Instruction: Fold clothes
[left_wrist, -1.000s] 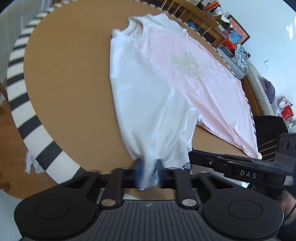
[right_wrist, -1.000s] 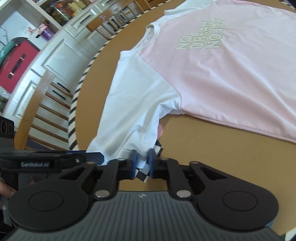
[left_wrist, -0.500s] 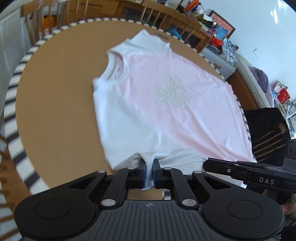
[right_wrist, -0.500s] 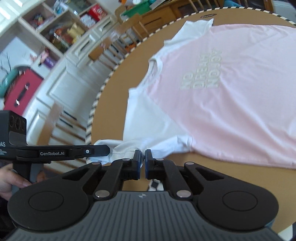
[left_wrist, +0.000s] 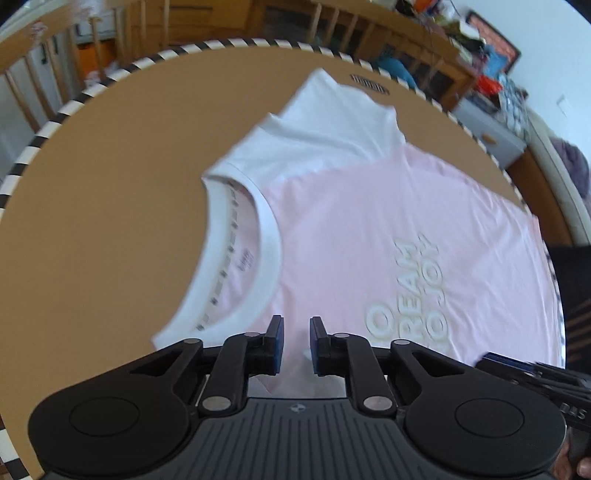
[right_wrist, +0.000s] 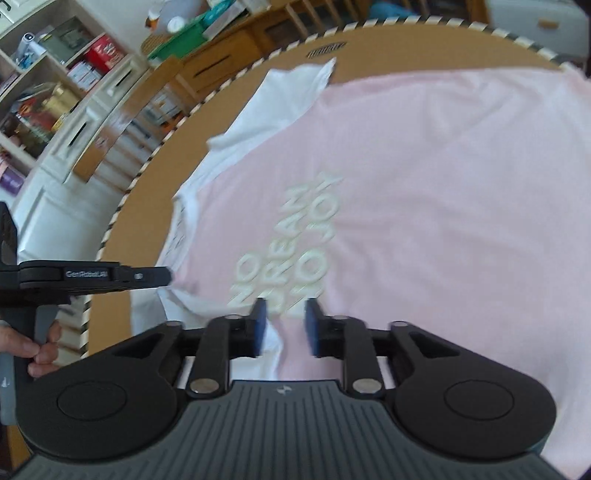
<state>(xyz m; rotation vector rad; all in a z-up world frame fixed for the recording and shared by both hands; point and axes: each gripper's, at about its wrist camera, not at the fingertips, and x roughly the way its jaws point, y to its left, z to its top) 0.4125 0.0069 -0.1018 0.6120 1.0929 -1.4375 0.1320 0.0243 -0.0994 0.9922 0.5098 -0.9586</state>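
Left wrist view showed the round brown bench (left_wrist: 92, 229) filling the frame, its striped rim blurred. A pink T-shirt (left_wrist: 369, 229) lay flat across centre, lower edge hidden. Both the left claw (left_wrist: 295, 341) and right claw (right_wrist: 283, 325) hung released, empty.

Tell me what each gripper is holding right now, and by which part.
Nothing is held. The left gripper and right gripper are both open, jaws apart over the pink T-shirt, which lies on the table.

T-shirt (left_wrist: 369, 229) flat on table (left_wrist: 92, 206) (chairs (left_wrist: 44, 85) behind).
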